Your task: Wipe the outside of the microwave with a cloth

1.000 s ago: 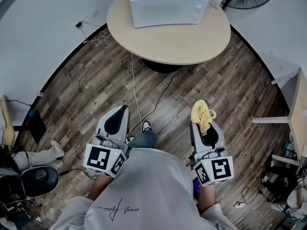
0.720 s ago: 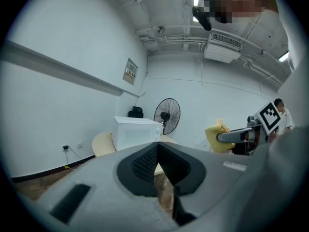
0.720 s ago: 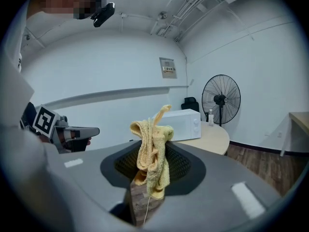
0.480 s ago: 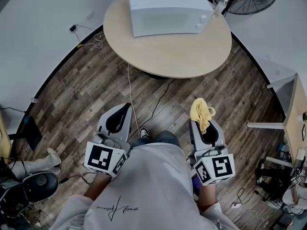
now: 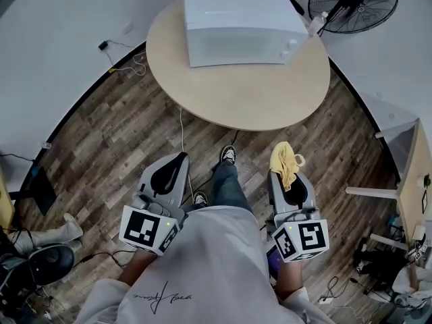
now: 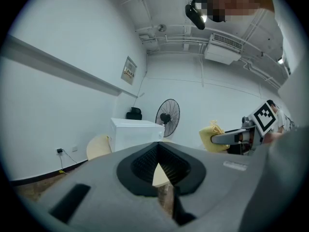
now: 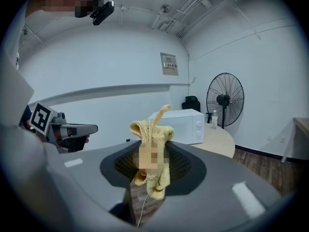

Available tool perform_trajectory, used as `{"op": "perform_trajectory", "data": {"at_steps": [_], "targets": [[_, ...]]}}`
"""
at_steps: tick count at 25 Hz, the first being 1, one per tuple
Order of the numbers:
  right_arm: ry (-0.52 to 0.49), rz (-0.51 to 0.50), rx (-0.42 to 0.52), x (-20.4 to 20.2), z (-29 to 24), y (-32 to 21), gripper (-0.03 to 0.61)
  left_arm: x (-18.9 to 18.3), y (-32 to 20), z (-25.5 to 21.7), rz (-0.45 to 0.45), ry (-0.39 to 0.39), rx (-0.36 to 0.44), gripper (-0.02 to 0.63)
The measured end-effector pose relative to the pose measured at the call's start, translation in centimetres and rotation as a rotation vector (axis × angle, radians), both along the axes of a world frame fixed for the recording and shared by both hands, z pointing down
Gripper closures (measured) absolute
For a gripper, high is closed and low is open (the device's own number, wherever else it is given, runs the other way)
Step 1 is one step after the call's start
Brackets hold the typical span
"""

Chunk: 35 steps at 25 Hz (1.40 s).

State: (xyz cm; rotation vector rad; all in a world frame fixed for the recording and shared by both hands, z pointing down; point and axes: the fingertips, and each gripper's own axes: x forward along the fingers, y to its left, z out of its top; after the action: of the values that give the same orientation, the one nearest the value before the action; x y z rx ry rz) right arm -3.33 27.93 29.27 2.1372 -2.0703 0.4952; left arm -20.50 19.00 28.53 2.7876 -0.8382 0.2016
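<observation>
The white microwave [image 5: 243,24] stands on a round beige table [image 5: 260,96] ahead of me; it also shows far off in the left gripper view [image 6: 135,132] and the right gripper view [image 7: 181,124]. My right gripper [image 5: 283,169] is shut on a crumpled yellow cloth [image 5: 285,162], which bunches above the jaws [image 7: 151,146]. My left gripper [image 5: 178,162] is shut with nothing in it, its jaws meeting at a point [image 6: 159,174]. Both grippers are held low near my waist, well short of the table's near edge.
A pedestal fan [image 5: 354,2] stands behind the table at the right, with a clear bottle [image 5: 317,23] at the table's edge beside the microwave. Cables [image 5: 183,137] run across the wooden floor under the table. A desk edge [image 5: 412,181] is at the far right.
I have stepped forward: table and microwave sit lower and nearer in the head view, and one leg has swung ahead. Both grippers keep their hold and pose.
</observation>
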Motion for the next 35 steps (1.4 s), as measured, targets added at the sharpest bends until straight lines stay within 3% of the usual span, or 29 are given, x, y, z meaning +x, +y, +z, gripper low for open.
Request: {"op": "perform_trajectory", "data": {"at_steps": [8,21,28,35], "targets": [[0.002,-0.031,0.036,5.3,-0.9,-8.3,0.437,4.2,-6.6,-0.6,-0.025,-0.002,0.006,0.620],[-0.012,-0.054,0.055,17.6,-0.8,-20.6,0.437,15.5,-18.0,-1.9,-0.075,-0.016,0.033,0.620],[-0.037,-0.026,0.065,24.2,0.8,-24.4,0.437,20.9,-21.3,-1.8,-0.093,-0.014,0.068,0.620],[-0.019,0.018,0.116,28.4,2.1,-26.2,0.439,22.6,-22.1,-1.1,-0.139,-0.010,0.062,0.620]]}}
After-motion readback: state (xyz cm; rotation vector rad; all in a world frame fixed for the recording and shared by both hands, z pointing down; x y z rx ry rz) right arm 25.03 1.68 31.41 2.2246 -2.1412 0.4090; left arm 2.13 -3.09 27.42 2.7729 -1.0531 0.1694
